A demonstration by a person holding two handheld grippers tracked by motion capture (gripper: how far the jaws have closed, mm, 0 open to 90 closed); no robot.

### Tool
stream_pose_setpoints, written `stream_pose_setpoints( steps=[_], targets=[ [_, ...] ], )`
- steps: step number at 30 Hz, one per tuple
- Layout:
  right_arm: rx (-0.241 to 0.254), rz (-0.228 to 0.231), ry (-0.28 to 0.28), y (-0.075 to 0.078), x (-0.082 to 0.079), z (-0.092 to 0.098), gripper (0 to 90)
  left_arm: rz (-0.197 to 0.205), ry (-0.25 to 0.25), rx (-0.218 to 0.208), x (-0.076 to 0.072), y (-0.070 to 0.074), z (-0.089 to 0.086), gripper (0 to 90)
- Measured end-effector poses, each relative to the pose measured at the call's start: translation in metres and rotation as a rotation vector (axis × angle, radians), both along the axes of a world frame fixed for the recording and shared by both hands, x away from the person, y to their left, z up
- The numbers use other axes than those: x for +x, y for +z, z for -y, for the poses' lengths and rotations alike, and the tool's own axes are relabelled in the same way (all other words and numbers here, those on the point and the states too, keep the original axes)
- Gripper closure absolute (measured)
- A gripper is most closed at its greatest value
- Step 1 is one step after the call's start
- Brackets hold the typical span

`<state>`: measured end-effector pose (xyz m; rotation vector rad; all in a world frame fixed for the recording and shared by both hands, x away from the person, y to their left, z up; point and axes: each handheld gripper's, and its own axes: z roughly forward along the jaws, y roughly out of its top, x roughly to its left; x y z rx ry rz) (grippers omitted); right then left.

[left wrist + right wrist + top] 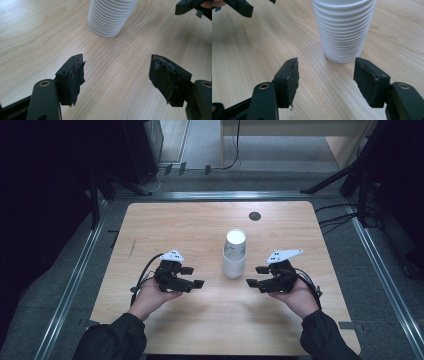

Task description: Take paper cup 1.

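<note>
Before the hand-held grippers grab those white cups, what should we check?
1. Tall stack of white ribbed paper cups upright on the light wooden table: ok.
2. Left hand-held gripper with jaws apart and nothing between them: ok.
3. Right hand-held gripper with jaws apart and nothing between them: ok.
4. Stack standing between both grippers, untouched: ok.
5. Tape on the left gripper's pads smooth: not ok, it looks torn and loose.
6. Jaws wide enough to fit around the stack: cannot tell.
</note>
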<state>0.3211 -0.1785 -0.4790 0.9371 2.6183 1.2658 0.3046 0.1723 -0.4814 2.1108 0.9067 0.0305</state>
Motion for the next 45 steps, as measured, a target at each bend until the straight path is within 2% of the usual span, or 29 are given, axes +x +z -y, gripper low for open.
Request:
stream_pose_setpoints(
  steps=[4, 6, 10, 15, 19, 25, 34, 37, 39, 45],
  targets=[
    [-0.012, 0.016, 0.000, 0.005, 0.001, 0.004, 35.9, 0.003, -0.009, -0.005, -0.003, 0.001, -0.001, 28.2],
    [0.002, 0.000, 0.013, 0.009, 0.004, 0.005, 35.2, 0.001, -0.010, -0.009, -0.003, 0.001, -0.002, 28.2],
    [-0.017, 0.002, 0.035, 0.018, 0.011, 0.005, 35.0, -0.001, -0.009, -0.014, -0.002, 0.001, -0.003, 28.2],
    [-0.036, 0.024, 0.093, 0.036, 0.019, 0.003, 31.0, -0.001, -0.010, -0.022, -0.001, 0.002, -0.003, 28.2],
    [-0.074, 0.037, 0.111, 0.052, 0.031, 0.003, 30.0, 0.001, -0.015, -0.022, -0.001, 0.002, -0.002, 28.1],
    [-0.113, 0.007, 0.151, 0.070, 0.047, 0.000, 28.3, 0.002, -0.017, -0.024, -0.002, 0.002, -0.002, 27.9],
    [-0.245, 0.015, 0.226, 0.091, 0.067, -0.014, 24.4, 0.003, -0.019, -0.021, -0.002, 0.003, -0.004, 27.8],
    [-0.278, 0.021, 0.250, 0.097, 0.073, -0.021, 23.8, 0.005, -0.019, -0.021, -0.003, 0.003, -0.004, 27.7],
    [-0.292, 0.005, 0.261, 0.099, 0.077, -0.026, 24.4, 0.004, -0.021, -0.022, -0.003, 0.003, -0.004, 27.7],
    [-0.315, -0.006, 0.308, 0.101, 0.087, -0.039, 23.5, 0.009, -0.027, -0.014, -0.004, 0.003, -0.002, 27.7]
  ],
)
